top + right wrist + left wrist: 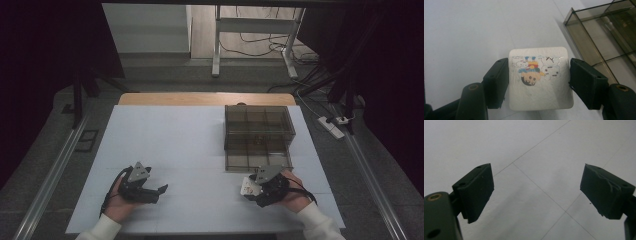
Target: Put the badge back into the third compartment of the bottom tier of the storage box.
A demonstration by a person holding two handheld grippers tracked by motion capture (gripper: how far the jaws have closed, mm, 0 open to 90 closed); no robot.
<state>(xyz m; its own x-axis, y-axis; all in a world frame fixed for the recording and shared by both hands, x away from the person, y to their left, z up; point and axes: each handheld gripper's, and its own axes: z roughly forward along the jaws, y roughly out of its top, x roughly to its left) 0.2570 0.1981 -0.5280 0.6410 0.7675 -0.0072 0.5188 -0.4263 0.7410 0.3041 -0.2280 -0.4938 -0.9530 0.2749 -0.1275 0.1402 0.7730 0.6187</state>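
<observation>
My right gripper [539, 71] is shut on a white square packet [540, 85] with a colourful cartoon print; both black pads press on its sides. In the high view that packet [247, 185] sits in the right gripper [253, 189] just above the white table top [175, 145], near the front right. A smoked see-through compartment box [259, 125] stands just beyond it, its lower drawer [250, 159] pulled out toward me. The left gripper [159, 192] rests at the front left. Its jaws [536, 190] stand wide open with only bare table between them.
The drawer's divided compartments [599, 37] lie close to the right of the held packet. A wooden table edge [200, 98] runs along the far side. Beyond it stand a desk frame [255, 45] and floor cables; a power strip [332, 126] lies at the right.
</observation>
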